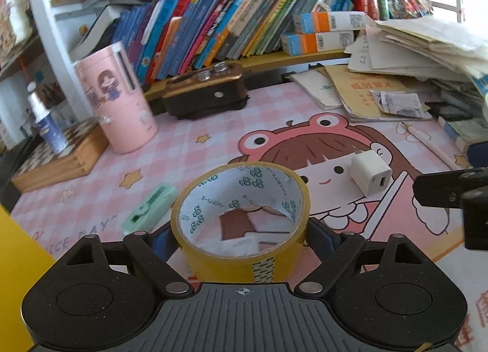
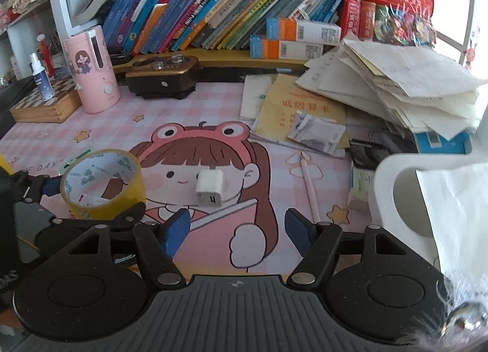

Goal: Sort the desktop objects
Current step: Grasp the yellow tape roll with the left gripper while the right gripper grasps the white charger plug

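Observation:
My left gripper (image 1: 241,236) is shut on a yellow tape roll (image 1: 241,248), held upright between its blue pads just above the pink cartoon desk mat (image 1: 189,151). The roll also shows at the left of the right wrist view (image 2: 102,183). A white USB charger cube (image 1: 370,173) lies on the mat to the right of the roll; in the right wrist view it lies (image 2: 210,189) just ahead of my right gripper (image 2: 236,228), which is open and empty. A green correction-tape dispenser (image 1: 151,207) lies left of the roll.
A pink cylindrical holder (image 1: 117,99), a wooden chessboard box (image 1: 58,157) with a spray bottle (image 1: 47,123), and a dark wooden box (image 1: 207,93) stand at the back. Paper stacks (image 2: 396,87) crowd the right. A pencil (image 2: 311,184) and a white holder (image 2: 405,196) sit at the right.

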`<state>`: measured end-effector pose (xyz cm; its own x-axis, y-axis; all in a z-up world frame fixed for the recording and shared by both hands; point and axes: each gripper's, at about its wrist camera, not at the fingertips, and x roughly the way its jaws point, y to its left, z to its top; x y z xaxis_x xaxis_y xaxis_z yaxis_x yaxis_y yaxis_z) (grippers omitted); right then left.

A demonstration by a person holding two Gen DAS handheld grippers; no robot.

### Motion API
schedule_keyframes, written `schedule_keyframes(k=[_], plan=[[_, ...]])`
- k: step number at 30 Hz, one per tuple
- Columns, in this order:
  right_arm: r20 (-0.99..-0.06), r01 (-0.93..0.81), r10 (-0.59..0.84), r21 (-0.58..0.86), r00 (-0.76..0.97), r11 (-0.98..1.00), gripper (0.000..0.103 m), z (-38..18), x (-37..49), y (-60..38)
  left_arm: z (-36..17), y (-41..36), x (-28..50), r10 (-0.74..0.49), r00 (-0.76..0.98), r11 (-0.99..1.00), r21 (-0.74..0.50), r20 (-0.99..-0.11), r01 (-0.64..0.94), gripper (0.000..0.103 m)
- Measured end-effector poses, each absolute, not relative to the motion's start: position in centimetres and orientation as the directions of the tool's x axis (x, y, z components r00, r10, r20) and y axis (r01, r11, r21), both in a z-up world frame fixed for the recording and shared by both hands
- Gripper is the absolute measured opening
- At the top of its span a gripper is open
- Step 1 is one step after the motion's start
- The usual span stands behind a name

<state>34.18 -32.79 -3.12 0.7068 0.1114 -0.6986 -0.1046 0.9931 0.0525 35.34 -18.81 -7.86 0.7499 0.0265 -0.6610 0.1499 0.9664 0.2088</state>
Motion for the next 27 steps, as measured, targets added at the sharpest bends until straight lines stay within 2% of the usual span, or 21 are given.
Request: schedule_keyframes(k=[6,9,11,13,17,20,22,27], plan=[[-0.714,-0.125,0.134,0.066,0.687,0.99,0.067,-4.0,35.5,-32.3,-3.9,-14.9,32.1,-0.009,0.778,1.0,0.015,-0.628,0.024,0.088],[-0.716,-0.137,0.146,0.071,0.683,0.988,0.066,-4.5,36.4,-31.7,-2.9,-13.9,30.3,-0.009,0.786,1.0,-0.019,-0.618,-0.003,0.088],[-0.715,-0.136,0.135,0.057,0.686,0.989,0.063,-4.9,37.2,-31.1,-2.3,-13.7,29.2,0.002,0.789,1.0,-0.013,-0.614,-0.013,0.088],[-0.707,-0.118,0.114,0.044,0.698,0.992,0.054,-5.3,37.9,-30.7,-1.8,-13.4,28.1,0.003,0.79,1.0,-0.018,-0.612,-0.018,0.088],[-0.703,-0.115,0.09,0.012,0.705,0.993,0.049,-6.4,39.3,-29.7,-1.4,-13.3,26.4,0.006,0.785,0.999,-0.021,-0.619,-0.024,0.088],[-0.709,-0.146,0.112,0.013,0.697,0.989,0.036,-7.0,39.9,-29.3,-1.2,-13.3,25.4,0.012,0.786,0.999,-0.019,-0.618,-0.03,0.088],[-0.714,-0.155,0.12,0.016,0.69,0.988,0.023,-7.2,40.0,-29.1,-0.9,-13.2,24.8,0.015,0.791,0.999,-0.021,-0.611,-0.036,0.088],[-0.701,-0.166,0.138,0.029,0.7,0.986,0.023,-6.4,38.7,-29.2,-0.3,-12.7,23.6,0.022,0.805,0.998,-0.029,-0.594,-0.049,0.088]])
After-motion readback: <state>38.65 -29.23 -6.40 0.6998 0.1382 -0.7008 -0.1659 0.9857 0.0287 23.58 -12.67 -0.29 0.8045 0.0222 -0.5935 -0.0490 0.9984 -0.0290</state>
